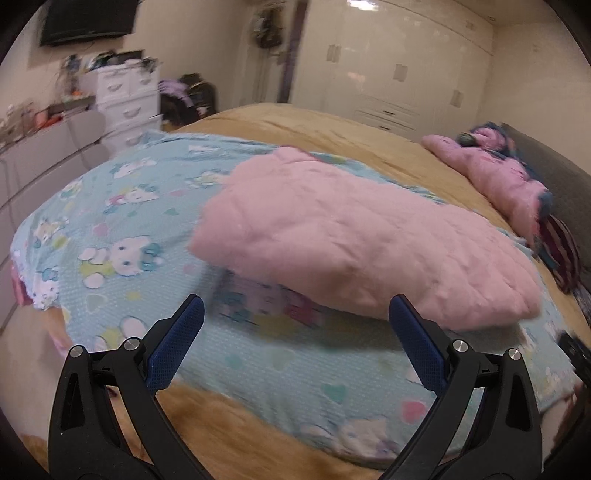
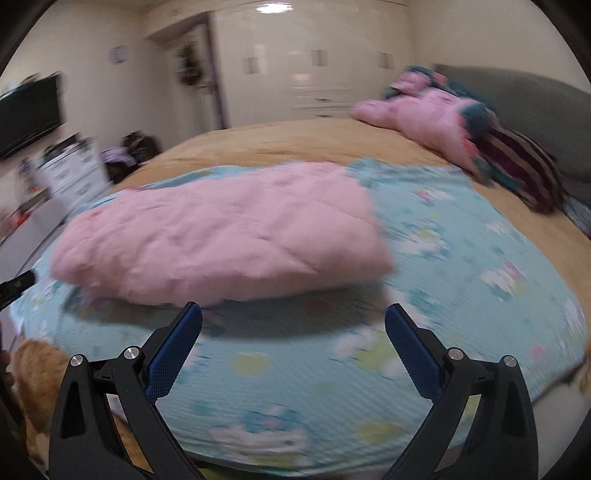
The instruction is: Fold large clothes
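Observation:
A large quilt lies spread on the bed, its light blue cartoon-print side (image 1: pixel 122 236) up, with a pink underside flap (image 1: pixel 351 236) folded over its middle. It shows in the right wrist view too, blue side (image 2: pixel 461 251) and pink flap (image 2: pixel 221 229). My left gripper (image 1: pixel 295 310) is open and empty, just short of the flap's near edge. My right gripper (image 2: pixel 293 317) is open and empty, also just before the flap's near edge. Both views are blurred.
The bed has a tan cover (image 1: pixel 295 122). A pink garment pile (image 2: pixel 424 110) and a striped pillow (image 2: pixel 524 166) lie by the grey headboard (image 2: pixel 535 110). White drawers (image 1: pixel 125 99), a wall TV (image 1: pixel 88 20) and white wardrobes (image 2: pixel 314 55) stand beyond.

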The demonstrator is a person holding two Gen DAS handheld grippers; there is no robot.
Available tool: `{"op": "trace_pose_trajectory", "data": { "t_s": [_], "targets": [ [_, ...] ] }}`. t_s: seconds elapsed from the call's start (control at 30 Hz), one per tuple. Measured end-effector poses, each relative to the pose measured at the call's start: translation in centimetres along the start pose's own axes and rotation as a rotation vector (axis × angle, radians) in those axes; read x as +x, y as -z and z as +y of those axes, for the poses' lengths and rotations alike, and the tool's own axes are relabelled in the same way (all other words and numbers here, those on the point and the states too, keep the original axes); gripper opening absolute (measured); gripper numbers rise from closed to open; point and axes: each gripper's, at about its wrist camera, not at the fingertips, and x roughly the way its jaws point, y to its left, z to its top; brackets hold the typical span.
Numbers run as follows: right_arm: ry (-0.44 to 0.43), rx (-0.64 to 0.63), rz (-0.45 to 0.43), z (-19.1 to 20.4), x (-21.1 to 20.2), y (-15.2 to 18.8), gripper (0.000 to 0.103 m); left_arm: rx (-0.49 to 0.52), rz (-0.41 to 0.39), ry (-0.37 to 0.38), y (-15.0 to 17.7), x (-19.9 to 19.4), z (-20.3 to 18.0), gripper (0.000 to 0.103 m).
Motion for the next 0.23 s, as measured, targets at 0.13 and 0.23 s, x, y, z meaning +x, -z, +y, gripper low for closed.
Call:
{"op": "trace_pose_trajectory", "data": {
  "t_s": [0.13, 0.23],
  "targets": [
    [0.328, 0.252, 0.046, -12.5, 0.2, 2.9, 0.099, -0.07, 0.009, -0.15, -3.7, 3.2, 6.5, 0.094],
    [0.656, 0.503, 0.094, -24.0, -1.6, 7.4, 0.099, -0.137, 0.026, -0.343, -7.6, 7.1, 14.2, 0.094]
  ]
}}
